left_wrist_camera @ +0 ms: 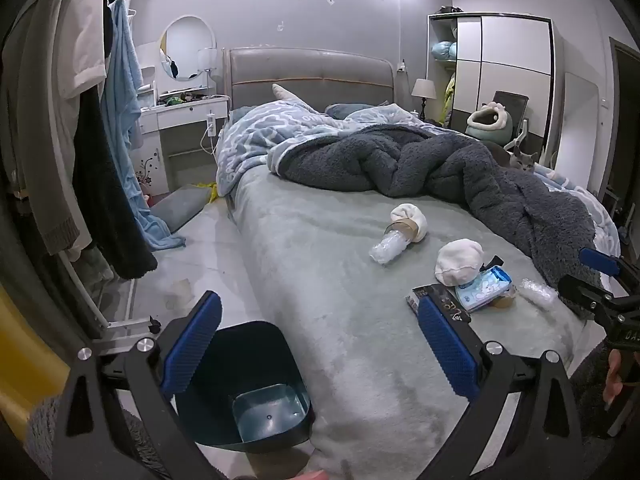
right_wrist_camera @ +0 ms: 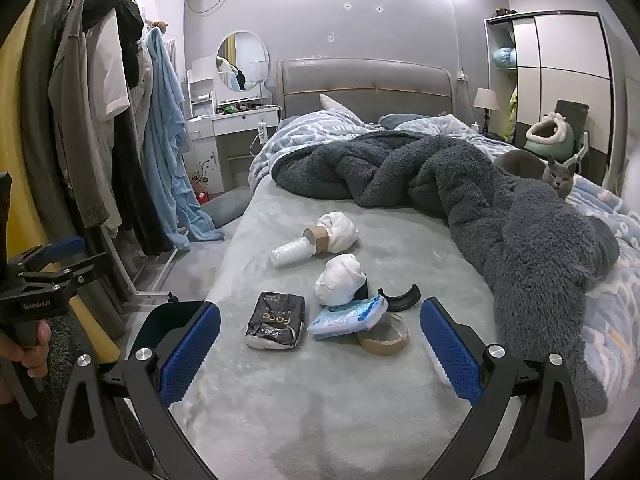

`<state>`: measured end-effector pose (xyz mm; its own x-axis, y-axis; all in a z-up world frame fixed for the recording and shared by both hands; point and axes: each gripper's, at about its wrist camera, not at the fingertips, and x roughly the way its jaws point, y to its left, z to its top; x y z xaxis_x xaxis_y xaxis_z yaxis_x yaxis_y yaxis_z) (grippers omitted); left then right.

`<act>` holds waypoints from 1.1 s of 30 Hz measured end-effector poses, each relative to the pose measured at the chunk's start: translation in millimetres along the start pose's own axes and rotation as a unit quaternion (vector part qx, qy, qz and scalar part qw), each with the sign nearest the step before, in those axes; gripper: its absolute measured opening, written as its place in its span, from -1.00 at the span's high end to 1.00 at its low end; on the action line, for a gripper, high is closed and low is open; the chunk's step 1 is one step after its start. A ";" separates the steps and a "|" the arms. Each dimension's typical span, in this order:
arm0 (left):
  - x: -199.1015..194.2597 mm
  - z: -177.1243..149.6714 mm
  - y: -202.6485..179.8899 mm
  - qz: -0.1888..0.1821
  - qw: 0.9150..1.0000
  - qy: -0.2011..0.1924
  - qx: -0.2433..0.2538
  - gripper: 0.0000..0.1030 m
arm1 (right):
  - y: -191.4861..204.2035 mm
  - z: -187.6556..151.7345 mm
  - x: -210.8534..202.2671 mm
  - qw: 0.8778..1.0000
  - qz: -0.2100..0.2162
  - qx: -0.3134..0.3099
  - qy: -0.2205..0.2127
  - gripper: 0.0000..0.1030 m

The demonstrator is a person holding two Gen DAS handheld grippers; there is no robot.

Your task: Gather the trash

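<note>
Trash lies on the grey-green bed (right_wrist_camera: 320, 400): a black tissue pack (right_wrist_camera: 276, 322), a blue wipes pack (right_wrist_camera: 348, 316), a tape roll (right_wrist_camera: 384, 336), a white crumpled wad (right_wrist_camera: 340, 280), a black curved piece (right_wrist_camera: 400, 298), a crushed clear bottle (right_wrist_camera: 292, 254) and a cardboard tube with a white wad (right_wrist_camera: 336, 232). My right gripper (right_wrist_camera: 320, 348) is open and empty just before the packs. My left gripper (left_wrist_camera: 320, 340) is open and empty above the dark teal bin (left_wrist_camera: 248, 384), which stands on the floor at the bed's left corner. The black pack (left_wrist_camera: 440, 300) and bottle (left_wrist_camera: 390, 246) show in the left view too.
A dark fluffy blanket (right_wrist_camera: 500, 216) is heaped across the bed, with a grey cat (right_wrist_camera: 558, 176) at its right. A clothes rack (right_wrist_camera: 112, 120) stands left of the bed. A dressing table (right_wrist_camera: 236, 120) and a wardrobe (right_wrist_camera: 560, 80) stand at the back.
</note>
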<state>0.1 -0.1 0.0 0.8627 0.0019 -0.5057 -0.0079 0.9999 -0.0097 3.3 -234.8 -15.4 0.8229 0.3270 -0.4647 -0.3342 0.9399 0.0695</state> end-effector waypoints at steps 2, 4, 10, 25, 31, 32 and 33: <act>-0.2 -0.1 0.1 0.000 1.000 0.000 -0.001 -0.94 | -0.4 0.0 -0.3 1.000 0.000 0.000 0.000 -0.96; -0.3 -0.2 -0.1 0.000 1.000 -0.001 -0.002 -0.94 | -0.2 0.1 -0.4 1.000 0.000 -0.001 -0.001 -0.96; 0.2 0.1 -0.2 -0.001 1.000 0.001 -0.001 -0.94 | -1.6 0.3 -1.0 1.000 0.002 0.001 -0.001 -0.96; 0.2 -0.1 0.3 -0.002 1.000 0.003 -0.003 -0.94 | 1.0 0.5 -0.6 1.000 0.002 0.001 -0.003 -0.96; 0.2 -0.2 0.2 -0.003 1.000 0.004 -0.003 -0.94 | 1.1 0.6 -0.9 1.000 0.002 0.002 -0.004 -0.96; 0.3 -0.1 0.3 -0.002 1.000 0.004 -0.003 -0.94 | 1.2 0.6 -0.9 1.000 0.002 0.002 -0.004 -0.96; 0.2 -0.2 0.3 -0.002 1.000 0.004 -0.003 -0.94 | 1.2 0.5 -0.8 1.000 0.002 0.002 -0.004 -0.96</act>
<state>0.2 0.1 -0.3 0.8586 -0.0030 -0.5126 -0.0070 0.9998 -0.0176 2.5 -233.9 -14.5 0.8251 0.3316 -0.4574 -0.3360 0.9389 0.0745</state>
